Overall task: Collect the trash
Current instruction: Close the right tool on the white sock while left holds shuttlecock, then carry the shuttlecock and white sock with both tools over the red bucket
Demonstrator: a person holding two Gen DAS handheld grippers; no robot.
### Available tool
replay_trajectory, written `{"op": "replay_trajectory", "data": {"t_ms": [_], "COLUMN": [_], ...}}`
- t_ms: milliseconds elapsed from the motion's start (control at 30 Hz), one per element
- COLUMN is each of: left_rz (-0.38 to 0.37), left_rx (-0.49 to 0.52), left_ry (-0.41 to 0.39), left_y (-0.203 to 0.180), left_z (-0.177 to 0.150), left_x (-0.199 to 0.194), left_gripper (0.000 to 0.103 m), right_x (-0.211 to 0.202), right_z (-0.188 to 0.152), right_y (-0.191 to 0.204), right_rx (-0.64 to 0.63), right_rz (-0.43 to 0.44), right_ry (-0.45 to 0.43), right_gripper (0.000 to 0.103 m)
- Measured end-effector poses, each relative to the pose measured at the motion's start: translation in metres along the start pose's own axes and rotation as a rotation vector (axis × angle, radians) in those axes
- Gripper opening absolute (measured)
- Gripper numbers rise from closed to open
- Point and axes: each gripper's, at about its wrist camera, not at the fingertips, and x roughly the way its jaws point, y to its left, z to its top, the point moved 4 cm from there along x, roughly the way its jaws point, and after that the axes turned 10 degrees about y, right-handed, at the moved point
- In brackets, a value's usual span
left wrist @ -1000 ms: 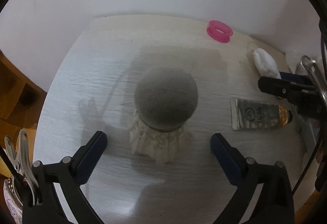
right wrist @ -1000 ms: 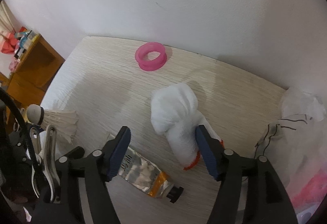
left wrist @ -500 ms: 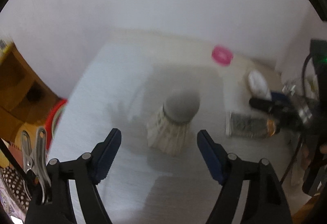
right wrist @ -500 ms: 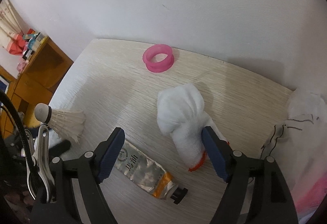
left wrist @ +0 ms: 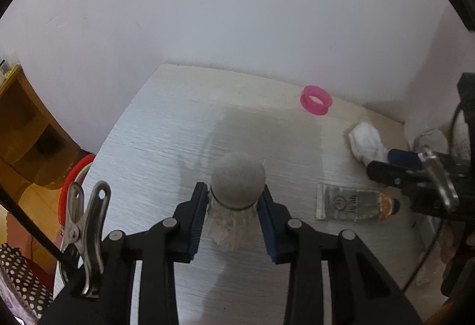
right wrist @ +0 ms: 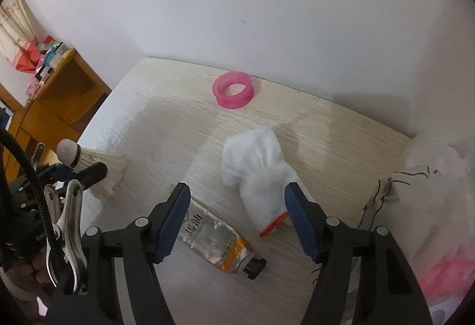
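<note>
A white shuttlecock (left wrist: 237, 197) with a grey cork head stands on the pale wooden table (left wrist: 166, 153). My left gripper (left wrist: 234, 218) is shut on the shuttlecock, one blue pad on each side just below the cork. It also shows in the right wrist view (right wrist: 95, 164). My right gripper (right wrist: 237, 221) is open above a crumpled silver tube (right wrist: 213, 239) and a white cloth glove (right wrist: 261, 170). Both lie on the table between and beyond its pads.
A pink plastic ring (right wrist: 233, 93) lies near the wall at the back of the table. A thin plastic bag (right wrist: 436, 206) sits at the right. A wooden cabinet (right wrist: 56, 99) stands left of the table. A red-rimmed bin (left wrist: 74, 185) is below the left edge.
My left gripper has closed on the shuttlecock; it was wide open a second ago. My right gripper has pulled back slightly and stays open.
</note>
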Motion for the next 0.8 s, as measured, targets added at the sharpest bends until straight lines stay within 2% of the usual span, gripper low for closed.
{"op": "replay_trajectory", "data": {"t_ms": [267,367,433,467,633,800], "left_rz": [-0.022,-0.022,-0.024,-0.025,-0.022,-0.022], "left_rx": [-0.049,-0.067,-0.077,-0.082,-0.099,-0.106], "left_ry": [-0.006,-0.018,-0.025,-0.027,-0.028,-0.024], "left_y": [0.011,0.016,0.019,0.021,0.029,0.03], "left_z": [-0.006,-0.007,-0.009,-0.01,-0.018,-0.018], "left_x": [-0.013,-0.019,-0.022,-0.024,-0.029,-0.028], "left_gripper": [0.035,0.035,0.035,0.035,0.035,0.035], "right_x": [0.012,0.016,0.016,0.016,0.012,-0.003], "right_z": [0.002,0.004,0.003,0.003,0.003,-0.001], "right_y": [-0.004,-0.002,-0.001,0.0,0.0,0.01], "right_rx": [-0.028,-0.058,-0.078,-0.088,-0.081,-0.073], "right_rz": [-0.037,-0.084,-0.108,-0.117,-0.084,-0.056], "right_ry": [0.02,0.008,0.003,0.004,0.008,-0.017], "right_gripper": [0.067,0.056,0.041,0.038,0.017,0.015]}}
